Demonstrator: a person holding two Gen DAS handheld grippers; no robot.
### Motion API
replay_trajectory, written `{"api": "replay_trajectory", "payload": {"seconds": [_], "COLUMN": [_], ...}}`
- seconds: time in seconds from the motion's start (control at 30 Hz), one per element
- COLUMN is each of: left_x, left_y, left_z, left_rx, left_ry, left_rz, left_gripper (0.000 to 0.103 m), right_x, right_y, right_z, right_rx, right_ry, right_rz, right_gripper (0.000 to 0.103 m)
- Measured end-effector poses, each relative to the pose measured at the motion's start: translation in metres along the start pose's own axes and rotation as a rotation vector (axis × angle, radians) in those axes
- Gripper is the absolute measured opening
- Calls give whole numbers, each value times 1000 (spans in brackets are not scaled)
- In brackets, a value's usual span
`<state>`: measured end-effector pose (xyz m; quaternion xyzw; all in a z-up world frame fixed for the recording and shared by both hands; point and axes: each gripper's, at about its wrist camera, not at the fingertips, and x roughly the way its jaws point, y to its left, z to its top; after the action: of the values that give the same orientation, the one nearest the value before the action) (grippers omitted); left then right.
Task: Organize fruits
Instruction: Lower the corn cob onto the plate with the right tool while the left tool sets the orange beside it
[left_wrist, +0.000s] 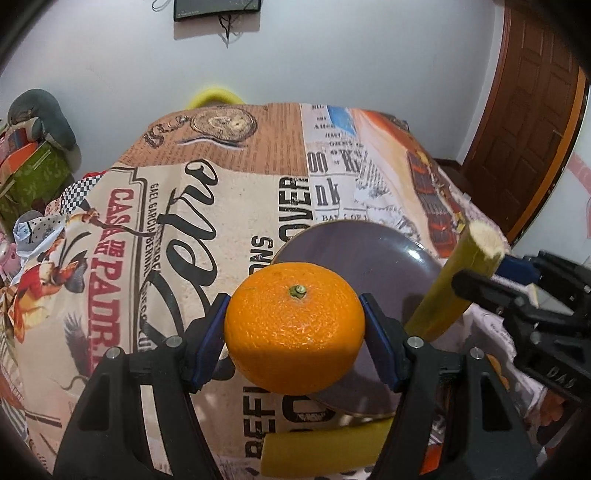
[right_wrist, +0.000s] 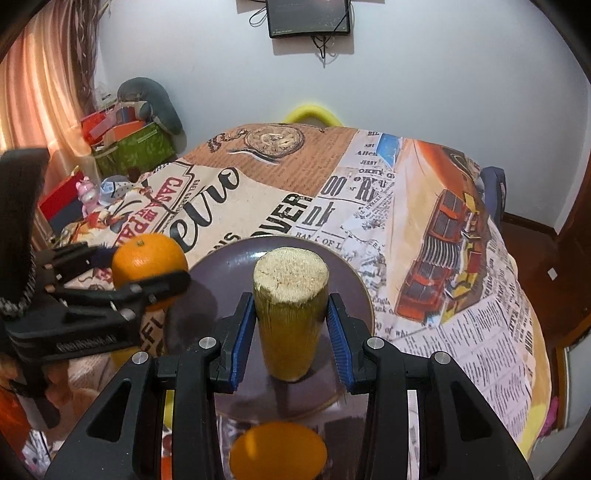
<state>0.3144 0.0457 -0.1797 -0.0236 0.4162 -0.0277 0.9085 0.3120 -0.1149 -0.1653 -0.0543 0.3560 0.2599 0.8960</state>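
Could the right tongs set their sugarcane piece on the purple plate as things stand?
Probably yes: the right tongs hold the sugarcane piece above the purple plate, which looks bare; the left tongs with the orange sit off its left rim.

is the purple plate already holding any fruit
No, the purple plate lies bare on the tablecloth, while the orange sits in the left claw and the sugarcane piece in the right claw.

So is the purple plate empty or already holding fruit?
Empty: the plate shows bare; the orange and cane piece are each gripped above it.
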Motion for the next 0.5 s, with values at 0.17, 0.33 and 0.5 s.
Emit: {"api": "replay_trajectory", "payload": {"seconds": [0.17, 0.33, 0.5], "left_x": [17, 30, 34], "left_y": [2, 4, 9], "left_z": [3, 4, 7], "left_rx": [-6, -11, -36], "left_ry": [42, 63, 62], "left_rz": [-7, 4, -4], "left_gripper": [68, 68, 69], "right_x": [14, 29, 37], "right_y": [-5, -5, -1], "right_z": [11, 23, 25], "right_rx": [13, 3, -32], "right_ry": [15, 58, 75], "right_rz": [19, 19, -14], "right_gripper": [36, 36, 38]}}
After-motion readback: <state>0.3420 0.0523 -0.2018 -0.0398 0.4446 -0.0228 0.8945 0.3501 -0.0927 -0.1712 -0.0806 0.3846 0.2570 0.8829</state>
